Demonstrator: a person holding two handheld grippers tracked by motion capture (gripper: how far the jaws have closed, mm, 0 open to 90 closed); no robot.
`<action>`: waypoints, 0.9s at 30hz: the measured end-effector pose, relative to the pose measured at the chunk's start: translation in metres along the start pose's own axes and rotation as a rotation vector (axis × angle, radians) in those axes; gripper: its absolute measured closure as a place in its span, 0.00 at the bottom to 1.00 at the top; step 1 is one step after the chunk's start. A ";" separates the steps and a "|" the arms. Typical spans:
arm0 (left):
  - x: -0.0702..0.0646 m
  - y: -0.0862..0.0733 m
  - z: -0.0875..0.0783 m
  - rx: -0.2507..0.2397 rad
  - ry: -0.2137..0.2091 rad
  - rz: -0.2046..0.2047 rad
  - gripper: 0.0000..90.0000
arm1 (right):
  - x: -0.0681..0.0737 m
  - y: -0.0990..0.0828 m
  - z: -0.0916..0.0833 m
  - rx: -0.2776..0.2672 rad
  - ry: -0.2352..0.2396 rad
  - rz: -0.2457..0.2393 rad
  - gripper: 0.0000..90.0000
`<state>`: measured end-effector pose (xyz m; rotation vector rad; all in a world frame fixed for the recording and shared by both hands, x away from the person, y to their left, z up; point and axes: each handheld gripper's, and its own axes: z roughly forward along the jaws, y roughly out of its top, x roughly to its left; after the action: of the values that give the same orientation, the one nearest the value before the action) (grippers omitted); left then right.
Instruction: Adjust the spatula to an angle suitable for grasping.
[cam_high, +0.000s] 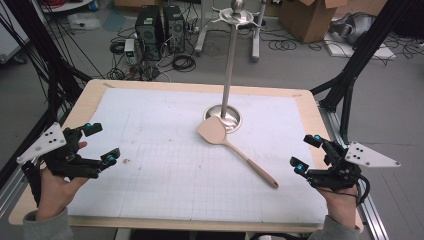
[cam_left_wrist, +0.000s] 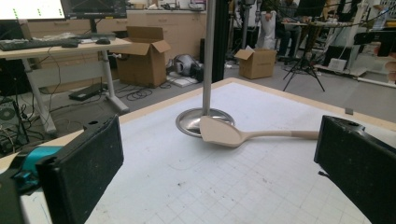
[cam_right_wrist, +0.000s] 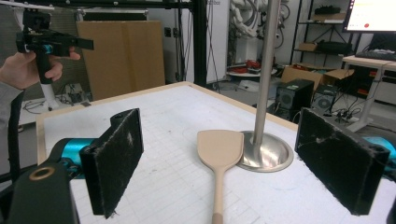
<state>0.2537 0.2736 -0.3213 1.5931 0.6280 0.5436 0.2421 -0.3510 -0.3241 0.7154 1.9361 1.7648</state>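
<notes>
- High view: we see the left gripper (cam_high: 102, 144) and right gripper (cam_high: 306, 152) held over the table's (cam_high: 150, 90) near corners, each with jaws wide apart and empty.
- Beyond and between the jaws we see the beige spatula (cam_high: 235, 148) lying flat on the white mat (cam_high: 160, 150).
- Farther off, we see its blade touching the round base of the metal stand (cam_high: 229, 70).

Robotics lab, black frame struts (cam_high: 360, 55) around the desk (cam_high: 90, 95), computer towers (cam_high: 160, 27) amid floor cables, cardboard boxes (cam_left_wrist: 144, 56), monitor (cam_right_wrist: 373, 14) on workbench
</notes>
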 end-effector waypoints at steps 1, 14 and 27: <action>-0.001 0.000 0.001 -0.002 0.000 -0.001 0.02 | 0.000 0.000 0.000 0.000 0.000 0.000 0.16; 0.000 0.001 0.001 0.000 0.002 0.000 0.02 | 0.002 0.001 0.002 0.006 -0.005 -0.012 0.16; -0.002 0.001 0.002 -0.001 -0.008 0.000 0.02 | 0.008 0.001 0.014 0.044 0.032 -0.023 0.24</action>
<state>0.2539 0.2708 -0.3202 1.5941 0.6216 0.5368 0.2451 -0.3352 -0.3247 0.6808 2.0026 1.7349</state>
